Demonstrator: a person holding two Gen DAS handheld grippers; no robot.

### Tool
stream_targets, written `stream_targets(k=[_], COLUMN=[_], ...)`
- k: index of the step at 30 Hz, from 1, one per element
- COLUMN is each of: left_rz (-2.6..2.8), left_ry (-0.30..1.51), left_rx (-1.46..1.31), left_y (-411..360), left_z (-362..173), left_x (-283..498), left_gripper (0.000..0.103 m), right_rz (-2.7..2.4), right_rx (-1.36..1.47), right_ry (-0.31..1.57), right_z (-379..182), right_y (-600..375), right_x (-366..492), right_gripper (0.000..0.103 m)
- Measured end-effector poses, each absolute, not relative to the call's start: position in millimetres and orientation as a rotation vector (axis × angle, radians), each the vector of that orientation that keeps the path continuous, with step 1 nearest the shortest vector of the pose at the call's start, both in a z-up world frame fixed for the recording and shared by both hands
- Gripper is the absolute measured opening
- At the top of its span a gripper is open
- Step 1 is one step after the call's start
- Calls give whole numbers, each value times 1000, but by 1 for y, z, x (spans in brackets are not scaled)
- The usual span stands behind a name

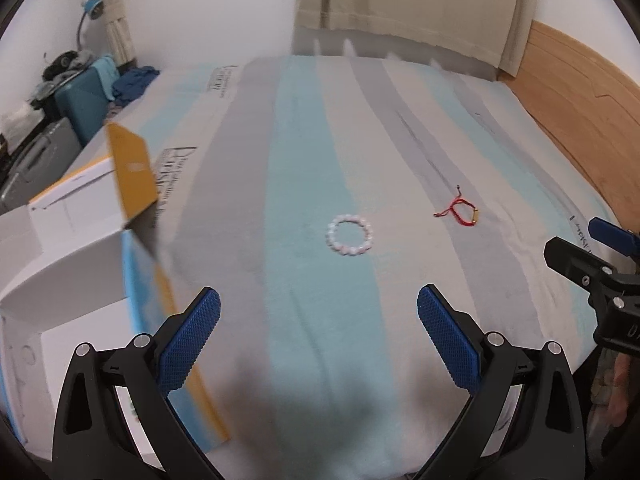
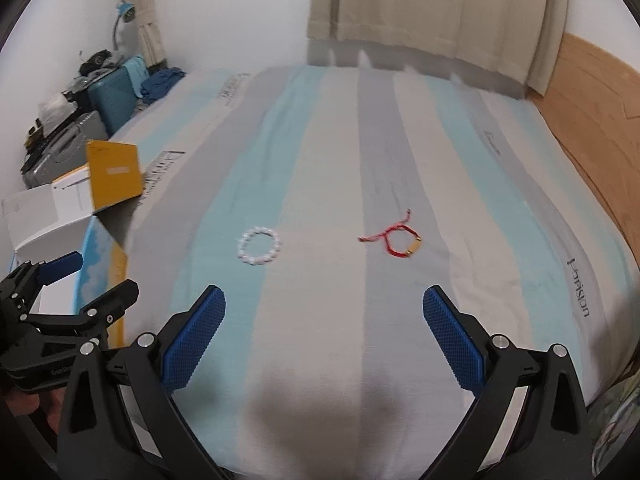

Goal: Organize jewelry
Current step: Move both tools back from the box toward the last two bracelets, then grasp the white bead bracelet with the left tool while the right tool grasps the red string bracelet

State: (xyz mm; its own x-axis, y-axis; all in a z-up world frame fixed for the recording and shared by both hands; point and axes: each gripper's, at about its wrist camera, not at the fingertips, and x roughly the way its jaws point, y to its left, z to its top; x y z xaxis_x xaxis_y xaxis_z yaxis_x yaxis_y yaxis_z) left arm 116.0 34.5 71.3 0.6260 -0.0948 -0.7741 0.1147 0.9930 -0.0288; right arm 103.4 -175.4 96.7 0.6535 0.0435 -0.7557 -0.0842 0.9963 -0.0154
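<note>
Bracelets lie on the bed beyond both tools: bead bracelet [image 1: 350, 236] ahead of the left tool [image 1: 319, 312], red bracelet [image 2: 394, 240] ahead of the right tool [image 2: 324, 310]. Both tools' jaws stand apart, empty.

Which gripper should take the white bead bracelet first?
Left. The white bead bracelet lies straight ahead of the open left gripper; from the right gripper it sits off to the left.

Bedroom, striped bed [image 1: 320, 152], curtains [image 2: 440, 8], suitcases [image 2: 112, 96]

Both wrist cameras look steeply down the striped bed [image 1: 320, 120], sharing both bracelets.
</note>
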Motion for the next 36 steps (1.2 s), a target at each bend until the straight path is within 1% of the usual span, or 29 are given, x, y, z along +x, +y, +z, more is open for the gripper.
stream_targets(k=[6, 13, 22, 24, 28, 29, 36], left_rz=[-143, -130, -99, -102, -91, -91, -93], left_ry=[898, 925, 966, 992, 1019, 1025, 1056], left_rx=[29, 109, 146, 138, 127, 128, 176], left_y=[5, -29, -42, -43, -46, -47, -53], left_z=[46, 5, -27, -36, -50, -53, -74], left_x=[149, 194, 252, 268, 284, 287, 305], left_gripper=[97, 97, 97, 97, 97, 97, 97], right_rz=[-12, -19, 7, 29, 21, 20, -8], right_rx=[-59, -59, -14, 20, 65, 72, 118], right_ry=[867, 905, 995, 1038, 1102, 1110, 1125], right_z=[81, 41, -1, -14, -38, -42, -58], right_y=[-203, -222, -243, -250, -268, -271, -288], right_x=[131, 176, 246, 260, 281, 284, 305], right_gripper=[95, 95, 95, 92, 82, 81, 81])
